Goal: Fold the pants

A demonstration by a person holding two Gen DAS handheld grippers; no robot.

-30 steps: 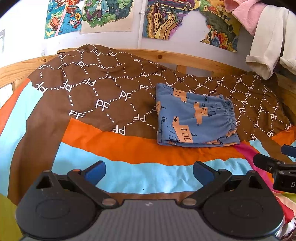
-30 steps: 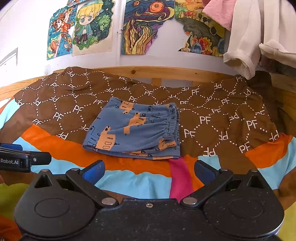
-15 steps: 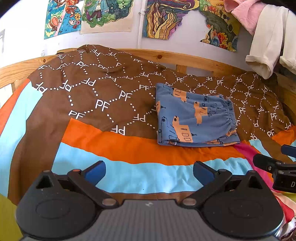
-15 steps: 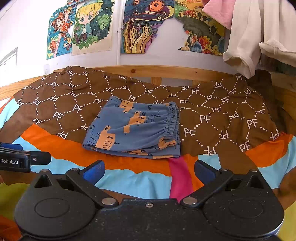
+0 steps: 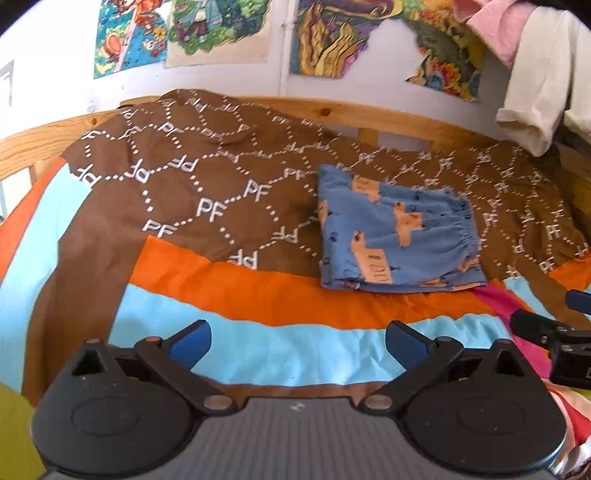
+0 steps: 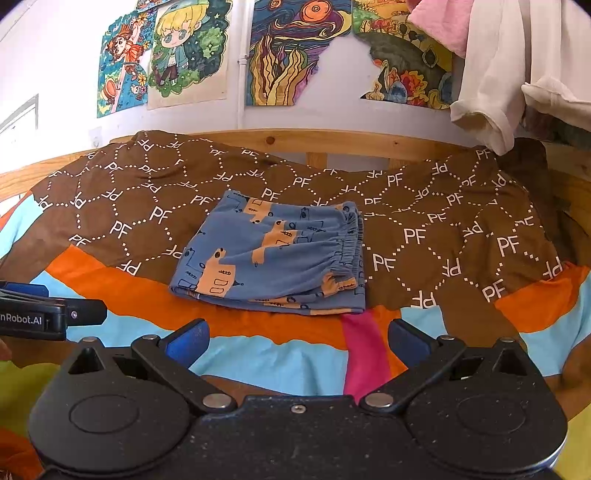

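Both grippers spread wide and empty: left gripper (image 5: 298,341) low over the pale blue stripe near the bedspread's front edge, blue fingertips (image 5: 190,340) well apart, nothing between; right gripper (image 6: 297,341) just beside it, likewise gaping, over the blue and pink stripes, fingertips (image 6: 188,341) clear of the cloth as far as the fisheye lets on.

Largest first. Bedspread (image 6: 424,236) across the whole bed: brown with white dotted hexagons and "PF" marks toward the far edge, orange, pale blue and pink bands toward the front edge. Wooden bed rail (image 6: 332,142) along the far edge, curving round the left corner. Wall above hung with bright drawings (image 6: 188,55). Cream garment (image 6: 495,70) and pink garment (image 6: 439,22) dangling over the far right corner.

Pants (image 6: 273,254), blue with orange vehicle prints, folded into a compact flat rectangle, lying about mid-bed on the brown part, front hem just touching the orange band. Gathered elastic waistband (image 6: 349,243) on the right side of the bundle. Well apart from both grippers.

Seen from the left wrist: pants (image 5: 397,236) right of centre, tip of the other gripper poking in at the right edge.
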